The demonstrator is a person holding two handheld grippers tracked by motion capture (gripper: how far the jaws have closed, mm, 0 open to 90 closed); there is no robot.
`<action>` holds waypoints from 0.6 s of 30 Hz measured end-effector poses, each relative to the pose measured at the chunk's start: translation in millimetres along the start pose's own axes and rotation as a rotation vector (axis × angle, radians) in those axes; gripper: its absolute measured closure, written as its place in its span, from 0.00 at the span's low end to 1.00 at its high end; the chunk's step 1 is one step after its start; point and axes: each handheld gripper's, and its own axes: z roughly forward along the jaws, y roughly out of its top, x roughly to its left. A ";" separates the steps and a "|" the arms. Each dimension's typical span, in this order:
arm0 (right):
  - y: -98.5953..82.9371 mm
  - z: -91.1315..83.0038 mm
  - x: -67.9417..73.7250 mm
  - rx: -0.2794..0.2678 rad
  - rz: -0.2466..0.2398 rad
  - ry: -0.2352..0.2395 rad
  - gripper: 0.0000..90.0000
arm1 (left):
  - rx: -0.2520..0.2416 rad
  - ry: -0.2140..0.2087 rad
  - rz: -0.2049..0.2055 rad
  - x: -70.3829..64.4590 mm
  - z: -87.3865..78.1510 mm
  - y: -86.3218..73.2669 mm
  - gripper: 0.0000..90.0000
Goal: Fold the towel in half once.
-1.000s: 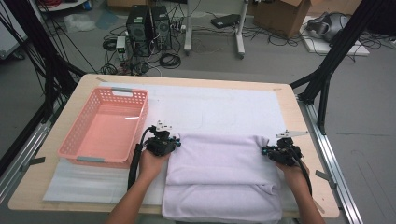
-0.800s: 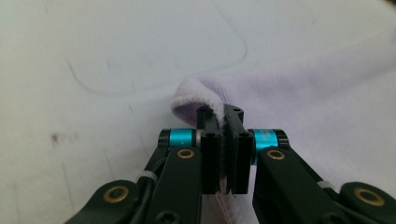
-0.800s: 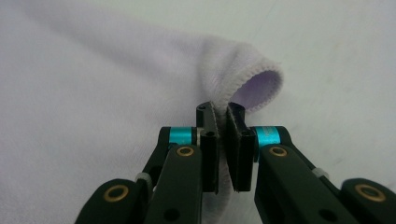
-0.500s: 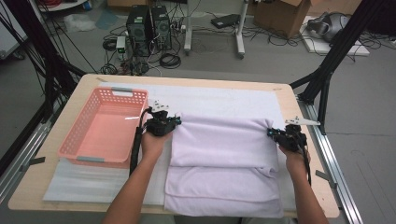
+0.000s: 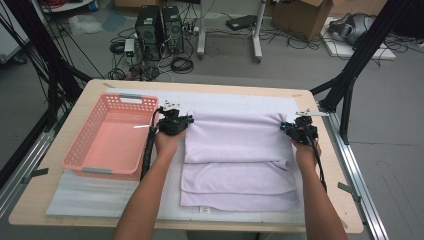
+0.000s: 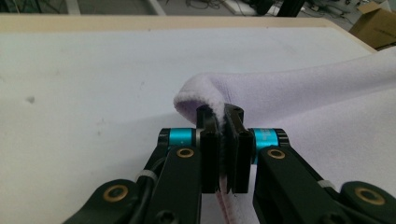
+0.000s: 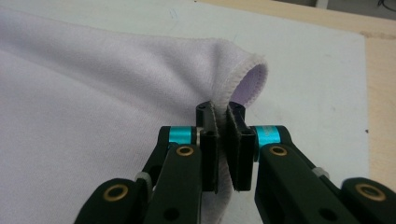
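A pale lilac towel (image 5: 240, 160) lies partly folded on the white mat, its upper layer stretched between both grippers. My left gripper (image 5: 175, 121) is shut on the towel's far left corner; in the left gripper view the towel (image 6: 299, 93) is pinched as a fold between the black jaws of the left gripper (image 6: 223, 140). My right gripper (image 5: 299, 130) is shut on the far right corner. In the right gripper view the hemmed towel edge (image 7: 140, 84) curls over the jaws of the right gripper (image 7: 223, 140).
A pink plastic basket (image 5: 80, 150) stands empty at the left of the table, close to my left forearm. The white mat (image 5: 100, 195) covers most of the wooden table (image 5: 45, 200). Black frame struts (image 5: 350, 75) rise at the right rear corner.
Both grippers have carried the towel's held edge away from the person toward the far side of the table, unfolding the upper layer over the lower part.
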 end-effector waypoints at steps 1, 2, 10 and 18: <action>0.0 0.1 0.4 -0.002 0.007 -0.001 0.91 | 0.013 -0.005 -0.011 0.0 0.1 -0.8 0.91; 0.1 -0.5 1.3 -0.006 0.017 -0.002 0.86 | 0.018 -0.013 -0.018 -0.3 -0.5 -1.1 0.85; 1.8 -27.3 2.4 -0.030 0.060 0.025 0.62 | -0.040 -0.136 0.016 -20.2 -28.5 2.0 0.71; 3.4 -64.4 17.5 -0.003 0.029 0.099 0.61 | -0.062 -0.152 0.042 -35.1 -59.6 -20.7 0.68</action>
